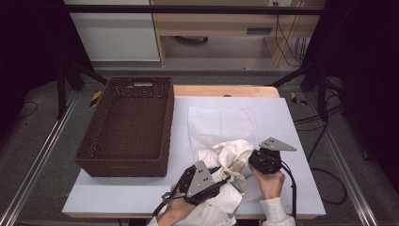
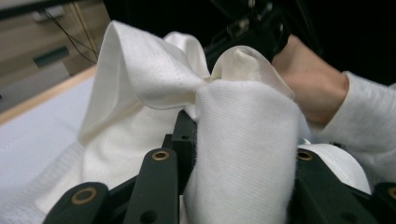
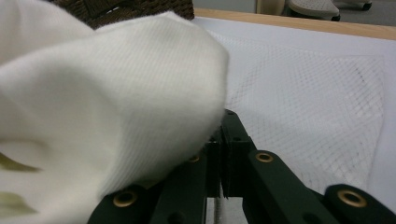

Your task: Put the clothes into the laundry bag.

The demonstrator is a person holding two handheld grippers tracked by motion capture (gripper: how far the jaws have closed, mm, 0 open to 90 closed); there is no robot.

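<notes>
A bunched white cloth [image 1: 226, 153] lies at the near middle of the table, partly on a flat white mesh bag [image 1: 221, 120]. My left gripper [image 1: 225, 178] comes in from the near side, shut on a thick fold of the cloth [image 2: 243, 154] that fills the gap between its jaws. My right gripper [image 1: 243, 165] meets the cloth from the right. Its jaws [image 3: 222, 128] are pressed together, pinching a thin edge of the cloth [image 3: 107, 107], which drapes over the left jaw. The mesh bag [image 3: 308, 102] spreads flat beyond them.
A brown wicker basket [image 1: 129, 167] stands empty on the left part of the white table [image 1: 291, 141]. The person's right hand and white sleeve [image 2: 327, 93] are close behind the cloth. Cables trail off the near edge.
</notes>
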